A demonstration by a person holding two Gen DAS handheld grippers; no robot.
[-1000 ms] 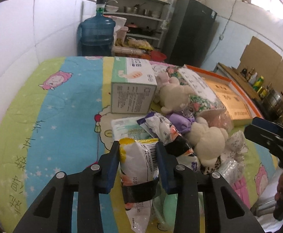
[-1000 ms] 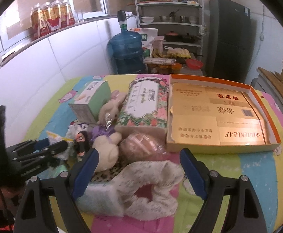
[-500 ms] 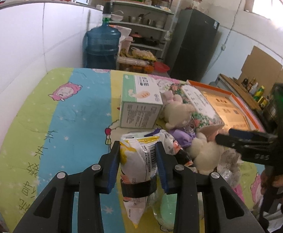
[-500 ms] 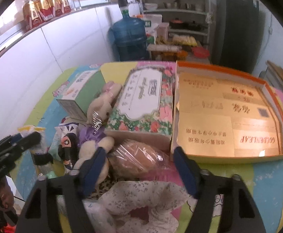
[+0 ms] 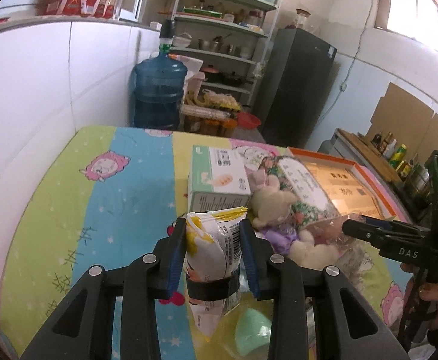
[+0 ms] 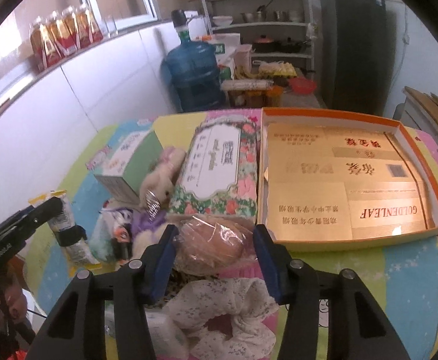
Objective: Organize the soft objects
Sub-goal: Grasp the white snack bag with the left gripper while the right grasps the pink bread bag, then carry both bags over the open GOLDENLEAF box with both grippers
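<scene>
Left wrist view shows a white-and-yellow snack packet (image 5: 211,243) pinched upright between the blue pads of the left gripper (image 5: 213,241), lifted above the cartoon-print tablecloth (image 5: 77,210). Just past it stands a green-and-white carton (image 5: 217,181), with a cream plush rabbit (image 5: 271,202) against its side. To the right, the right gripper (image 6: 214,237) spreads wide around a plastic-wrapped bun (image 6: 211,244), not closed on it. Beyond lie a floral tissue box (image 6: 219,168) and an orange-rimmed tray (image 6: 411,138).
</scene>
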